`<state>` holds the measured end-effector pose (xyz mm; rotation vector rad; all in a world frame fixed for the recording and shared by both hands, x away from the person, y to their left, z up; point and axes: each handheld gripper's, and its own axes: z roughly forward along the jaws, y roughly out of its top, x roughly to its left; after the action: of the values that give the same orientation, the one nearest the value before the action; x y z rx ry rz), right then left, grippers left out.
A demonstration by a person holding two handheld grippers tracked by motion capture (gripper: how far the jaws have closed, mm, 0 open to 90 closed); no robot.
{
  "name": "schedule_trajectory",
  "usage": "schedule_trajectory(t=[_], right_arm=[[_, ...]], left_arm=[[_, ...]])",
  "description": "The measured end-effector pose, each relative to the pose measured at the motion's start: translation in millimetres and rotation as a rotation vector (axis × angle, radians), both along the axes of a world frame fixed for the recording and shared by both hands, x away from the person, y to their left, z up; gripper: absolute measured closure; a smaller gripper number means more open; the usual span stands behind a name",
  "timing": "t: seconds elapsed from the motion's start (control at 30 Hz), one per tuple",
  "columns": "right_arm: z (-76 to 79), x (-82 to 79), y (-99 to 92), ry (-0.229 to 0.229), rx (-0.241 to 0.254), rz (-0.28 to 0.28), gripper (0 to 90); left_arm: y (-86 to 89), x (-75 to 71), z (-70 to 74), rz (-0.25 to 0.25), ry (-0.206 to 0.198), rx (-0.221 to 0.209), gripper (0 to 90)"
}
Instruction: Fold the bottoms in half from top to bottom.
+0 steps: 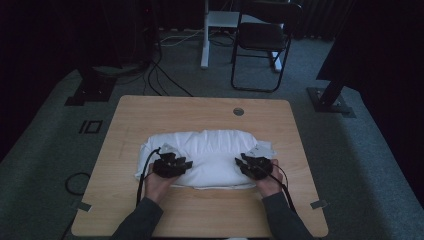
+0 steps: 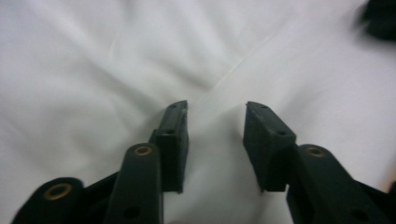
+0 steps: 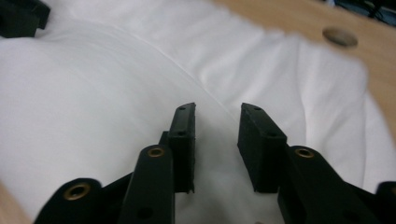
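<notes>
A plump white pillow (image 1: 210, 147) lies across the middle of the wooden table (image 1: 150, 110). My left gripper (image 1: 184, 163) rests on the pillow's near left part, and my right gripper (image 1: 240, 161) on its near right part. In the left gripper view the jaws of the left gripper (image 2: 217, 116) stand apart over the white cover (image 2: 93, 70), with a seam running between them. In the right gripper view the right gripper (image 3: 218, 119) is likewise open, its jaws down on the cover (image 3: 93, 93) with smooth fabric in the gap. Nothing is pinched by either.
A round cable hole (image 1: 238, 111) sits in the table's far edge, seen too in the right gripper view (image 3: 340, 36). A black folding chair (image 1: 262, 35) and a white desk leg (image 1: 204, 35) stand beyond the table. Cables lie on the grey carpet at left (image 1: 75, 182).
</notes>
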<state>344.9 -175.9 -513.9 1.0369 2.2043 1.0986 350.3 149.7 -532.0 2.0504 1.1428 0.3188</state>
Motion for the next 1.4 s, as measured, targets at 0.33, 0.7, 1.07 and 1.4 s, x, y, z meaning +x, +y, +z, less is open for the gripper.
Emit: schedule_trajectory(t=[0.33,0.7,1.07,1.4], right_arm=[[-41.4,-4.3,-25.0,0.103,0.041,-0.096,66.1],[-46.8,25.7,-7.0,0.073,-0.013,-0.094,66.0],[-46.6,39.1,-2.7,0.081,0.005,-0.091,65.8],[-47.7,38.6,-4.2,0.077,0.019,-0.089,65.7]], left_arm=[[21.4,-0.2,-18.9,0.066,-0.036,0.001,62.3],[28.5,6.8,-8.7,0.168,-0.066,0.006,46.0],[82.0,34.5,-4.0,0.468,-0.046,0.127,14.6],[89.6,42.7,-19.0,0.496,0.034,0.166,2.9]])
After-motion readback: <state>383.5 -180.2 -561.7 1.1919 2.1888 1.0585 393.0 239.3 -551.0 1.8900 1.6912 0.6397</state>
